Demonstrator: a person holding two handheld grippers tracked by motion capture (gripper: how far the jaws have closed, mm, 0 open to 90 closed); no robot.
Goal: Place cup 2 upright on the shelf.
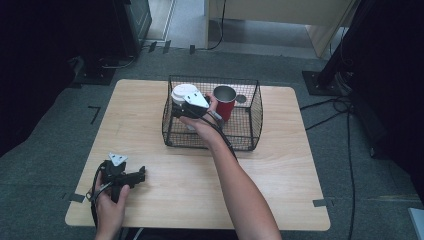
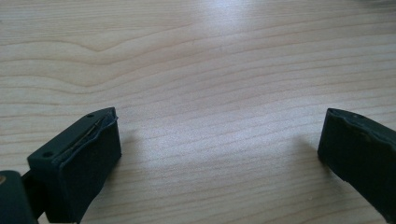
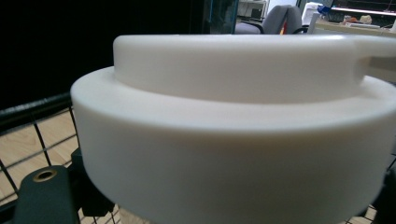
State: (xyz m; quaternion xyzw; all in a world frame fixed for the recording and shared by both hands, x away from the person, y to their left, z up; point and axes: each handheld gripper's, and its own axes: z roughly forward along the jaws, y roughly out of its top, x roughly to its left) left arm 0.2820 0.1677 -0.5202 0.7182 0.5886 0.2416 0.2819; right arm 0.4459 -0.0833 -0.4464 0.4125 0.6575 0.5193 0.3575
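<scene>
White lidded cup point(image 1: 182, 93) stands upright in the back-left part of the black wire basket point(image 1: 252, 131), which sits on the wooden bench point(image 1: 280, 170) right of centre. A red mug point(image 1: 225, 102) with a metal rim stands beside it in the basket, to its right. Your right claw point(image 1: 176, 111) is inside the basket at the cup; in the right gripper view the white lid point(image 3: 233, 121) sits between the jaws, but whether they grip it cannot be told. Your left claw point(image 1: 142, 175) rests low over the bench at the front-left corner, jaws spread wide, nothing between them except bare wood grain point(image 2: 210, 93)
</scene>
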